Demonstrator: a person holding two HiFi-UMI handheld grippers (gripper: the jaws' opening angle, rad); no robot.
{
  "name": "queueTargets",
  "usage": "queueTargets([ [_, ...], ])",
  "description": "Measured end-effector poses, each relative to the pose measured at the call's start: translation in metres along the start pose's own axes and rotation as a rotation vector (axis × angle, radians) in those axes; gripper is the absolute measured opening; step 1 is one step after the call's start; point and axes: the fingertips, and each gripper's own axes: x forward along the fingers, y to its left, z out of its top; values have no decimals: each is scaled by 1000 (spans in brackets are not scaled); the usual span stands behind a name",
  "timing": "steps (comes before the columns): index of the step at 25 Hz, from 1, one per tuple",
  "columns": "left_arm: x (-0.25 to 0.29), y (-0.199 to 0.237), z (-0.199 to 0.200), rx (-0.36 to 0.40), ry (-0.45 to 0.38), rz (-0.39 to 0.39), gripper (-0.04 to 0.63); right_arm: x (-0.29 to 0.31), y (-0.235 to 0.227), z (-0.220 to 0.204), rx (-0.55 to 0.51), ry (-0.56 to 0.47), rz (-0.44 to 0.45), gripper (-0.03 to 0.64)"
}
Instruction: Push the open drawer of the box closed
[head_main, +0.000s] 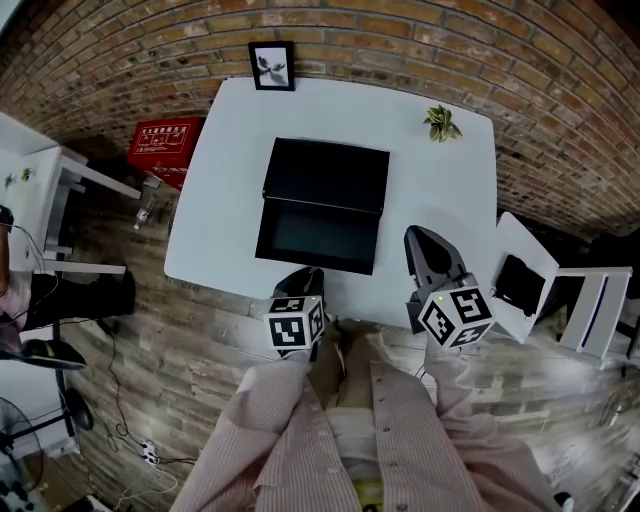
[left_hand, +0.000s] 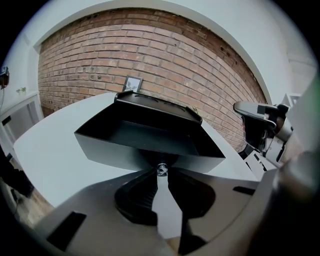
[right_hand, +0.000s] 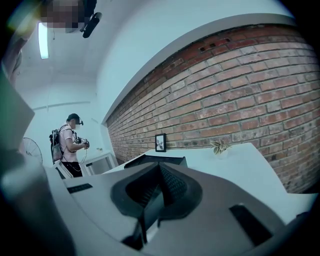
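Note:
A black box (head_main: 327, 175) stands mid-table with its drawer (head_main: 318, 235) pulled out toward me and empty. My left gripper (head_main: 305, 275) is at the middle of the drawer's front wall (left_hand: 125, 150). In the left gripper view its fingertips (left_hand: 161, 172) sit right at a small metal knob (left_hand: 161, 169) on that wall. Only a narrow gap shows between the fingers, and I cannot see the pads pressing the knob. My right gripper (head_main: 425, 240) hovers above the table to the drawer's right, shut and empty. In the right gripper view the right gripper (right_hand: 160, 167) points past the box (right_hand: 155, 160).
A framed picture (head_main: 271, 66) and a small potted plant (head_main: 441, 123) stand at the table's far edge by the brick wall. A red case (head_main: 165, 142) lies on the floor at left, white furniture (head_main: 560, 290) at right. A person (right_hand: 67, 145) stands far off.

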Motion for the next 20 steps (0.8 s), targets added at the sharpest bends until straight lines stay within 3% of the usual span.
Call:
queueTargets([
  [20,-2,-2,2,11,72,-20,58,9,3,10,-8,-22,-11,3],
])
